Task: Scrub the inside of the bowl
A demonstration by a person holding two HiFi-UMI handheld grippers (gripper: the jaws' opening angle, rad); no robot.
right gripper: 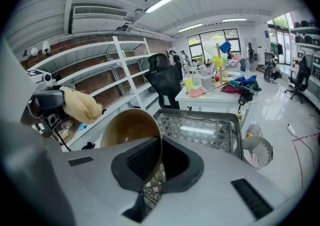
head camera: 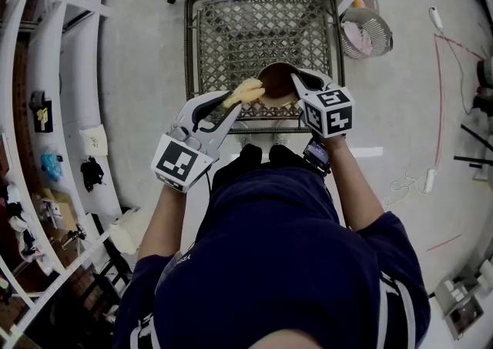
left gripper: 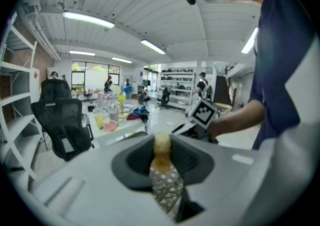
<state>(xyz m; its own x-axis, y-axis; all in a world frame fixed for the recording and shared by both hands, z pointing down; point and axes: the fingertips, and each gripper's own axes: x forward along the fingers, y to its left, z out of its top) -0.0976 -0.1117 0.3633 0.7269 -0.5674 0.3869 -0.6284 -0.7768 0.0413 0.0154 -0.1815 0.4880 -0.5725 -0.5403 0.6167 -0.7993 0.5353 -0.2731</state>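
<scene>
From the head view, I hold my left tool (head camera: pixel 231 105) and my right tool (head camera: pixel 297 87) up over a metal basket (head camera: pixel 202 47). My left tool pinches a yellow sponge (head camera: pixel 245 93). My right tool pinches the brown bowl (head camera: pixel 277 82) by its rim. The sponge is just beside the left edge of the bowl. From up here I cannot tell if they touch.

In the left gripper view, the jaws of my left tool (left gripper: pixel 162 146) are pressed tight on the sponge (left gripper: pixel 161 145). It sticks out past the tips. The bowl does not show here.

In the right gripper view, my right tool (right gripper: pixel 157 151) nips the bowl's rim (right gripper: pixel 159 142), one jaw inside the bowl and one outside. The bowl (right gripper: pixel 127 127) is tipped so its open side faces left, toward the sponge (right gripper: pixel 80 105). Here there is a gap between the sponge and the bowl. The sponge is outside the bowl, not in it. The basket (right gripper: pixel 200 115) lies below and behind.

So I think both things are picked up and ready. That part is done. The scrubbing part is not on right now. I can see only some of the inside of the bowl, and I cannot tell if it is clean or dirty. What is left is to push the sponge into the bowl and rub it all around the inside.
</scene>
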